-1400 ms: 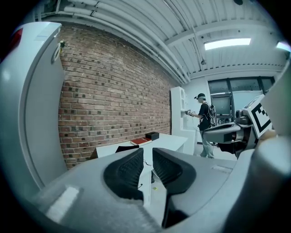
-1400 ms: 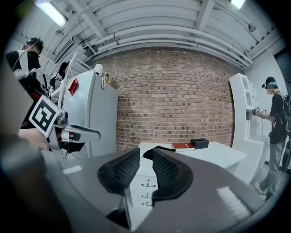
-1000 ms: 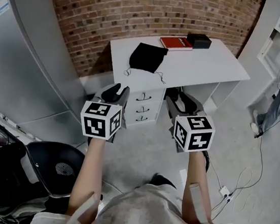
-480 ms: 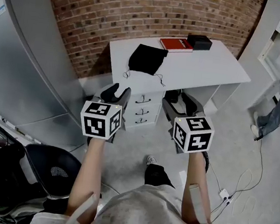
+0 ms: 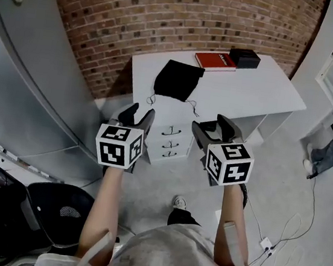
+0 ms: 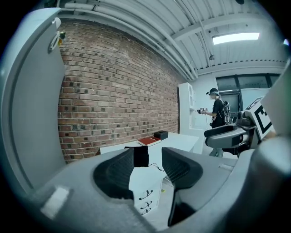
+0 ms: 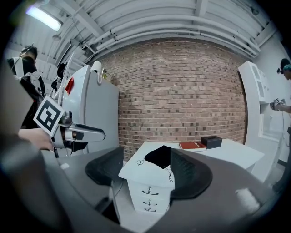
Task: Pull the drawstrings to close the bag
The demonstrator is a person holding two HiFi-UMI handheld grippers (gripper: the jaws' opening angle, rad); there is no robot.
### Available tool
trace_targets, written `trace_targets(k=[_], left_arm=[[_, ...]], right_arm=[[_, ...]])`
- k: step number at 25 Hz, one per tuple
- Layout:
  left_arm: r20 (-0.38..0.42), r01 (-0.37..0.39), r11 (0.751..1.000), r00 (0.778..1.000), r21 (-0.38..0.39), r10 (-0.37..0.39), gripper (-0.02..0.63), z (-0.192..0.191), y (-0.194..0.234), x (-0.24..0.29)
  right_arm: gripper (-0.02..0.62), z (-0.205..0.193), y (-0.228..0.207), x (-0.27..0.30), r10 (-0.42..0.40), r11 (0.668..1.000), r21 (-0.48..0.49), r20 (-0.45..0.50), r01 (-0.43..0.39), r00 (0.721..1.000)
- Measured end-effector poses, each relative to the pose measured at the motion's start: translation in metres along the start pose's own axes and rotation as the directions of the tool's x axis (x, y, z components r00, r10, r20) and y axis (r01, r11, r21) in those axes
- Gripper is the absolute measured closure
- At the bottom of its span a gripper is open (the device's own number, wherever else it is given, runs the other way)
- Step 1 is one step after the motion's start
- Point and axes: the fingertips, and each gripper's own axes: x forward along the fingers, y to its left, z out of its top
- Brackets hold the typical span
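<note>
The room is evenly lit from above — a ceiling light panel [image 6: 235, 38] is blown out to white in the left gripper view, a second light panel [image 7: 43, 17] in the right. Both gripper views are bowed and vignetted to black at the corners, their near foreground blurred. A soft shadow is cast beside the white desk [image 5: 245, 91] — the black bag [image 5: 177, 80] is rendered without detail.
</note>
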Motion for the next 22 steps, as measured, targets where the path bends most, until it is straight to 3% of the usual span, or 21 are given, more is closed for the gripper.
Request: trace_targets(k=[22], left_arm=[[-0.116,-0.085,0.995,0.99,-0.046,0.079,0.399,-0.013,0.041,0.142]], right_arm=[[0.268,-0.023,-0.101,0.133,0.098,0.995,0.046,-0.091,-0.094,0.991]])
